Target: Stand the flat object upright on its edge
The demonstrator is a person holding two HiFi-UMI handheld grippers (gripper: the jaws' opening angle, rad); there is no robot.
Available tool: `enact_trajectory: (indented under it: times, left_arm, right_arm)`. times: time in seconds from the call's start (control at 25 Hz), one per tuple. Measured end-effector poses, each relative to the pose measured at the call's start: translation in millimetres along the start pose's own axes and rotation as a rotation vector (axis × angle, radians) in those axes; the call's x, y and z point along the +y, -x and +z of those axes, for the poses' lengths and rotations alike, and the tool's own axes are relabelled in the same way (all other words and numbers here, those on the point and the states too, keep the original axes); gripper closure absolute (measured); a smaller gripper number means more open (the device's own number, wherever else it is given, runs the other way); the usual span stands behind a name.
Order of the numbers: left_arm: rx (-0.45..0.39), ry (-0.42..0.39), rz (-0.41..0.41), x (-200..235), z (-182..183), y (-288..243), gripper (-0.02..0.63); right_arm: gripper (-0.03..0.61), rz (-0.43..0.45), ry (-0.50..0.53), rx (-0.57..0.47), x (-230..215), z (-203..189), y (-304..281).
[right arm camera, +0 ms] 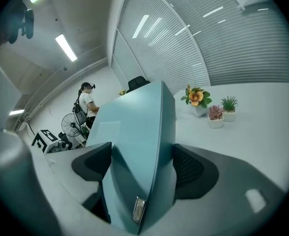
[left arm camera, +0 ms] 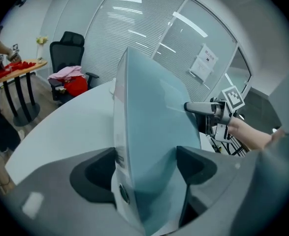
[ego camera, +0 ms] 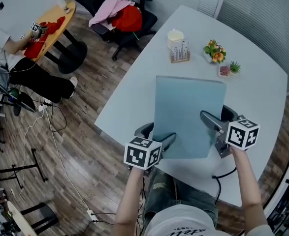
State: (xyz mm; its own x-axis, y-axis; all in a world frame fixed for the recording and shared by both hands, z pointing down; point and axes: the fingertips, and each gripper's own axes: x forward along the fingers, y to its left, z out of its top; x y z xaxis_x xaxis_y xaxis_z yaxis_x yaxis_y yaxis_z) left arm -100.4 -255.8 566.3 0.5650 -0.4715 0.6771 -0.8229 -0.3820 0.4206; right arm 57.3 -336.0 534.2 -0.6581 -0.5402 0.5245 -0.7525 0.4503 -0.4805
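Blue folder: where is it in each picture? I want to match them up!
Head view: the blue folder is in the middle, over the white table.
Left gripper view: the folder fills the centre, edge-on, clamped in the left gripper.
Right gripper view: the folder fills the centre, clamped in the right gripper.
Shared landmark: the white table, seen in all three.

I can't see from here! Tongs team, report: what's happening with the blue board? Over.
Left tongs and right tongs both shut on blue board. Board tilted, not upright yet. Flower pot clear behind it.
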Motion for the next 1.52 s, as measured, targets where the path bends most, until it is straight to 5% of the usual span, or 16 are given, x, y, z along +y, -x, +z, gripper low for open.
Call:
enact_trajectory:
  times: [0.36,0.76,1.52]
  left_arm:
    - [-0.047,-0.167,0.005,-27.1,37.9,-2.1,0.215]
    - [-0.107,-0.349,0.105,-51.1,67.2,-6.2,0.221]
    - [-0.187,-0.385,0.214,-54.8,70.1,-38.2,0.244]
  right_arm:
    - [0.164,-0.056,0.115,-0.12,2.4,33.3,47.7]
    - [0.17,-0.08,0.19,-0.173,-5.4,48.3,84.1]
    - [0.176,-0.147,0.503,-0.145,-15.6,52.4,93.9]
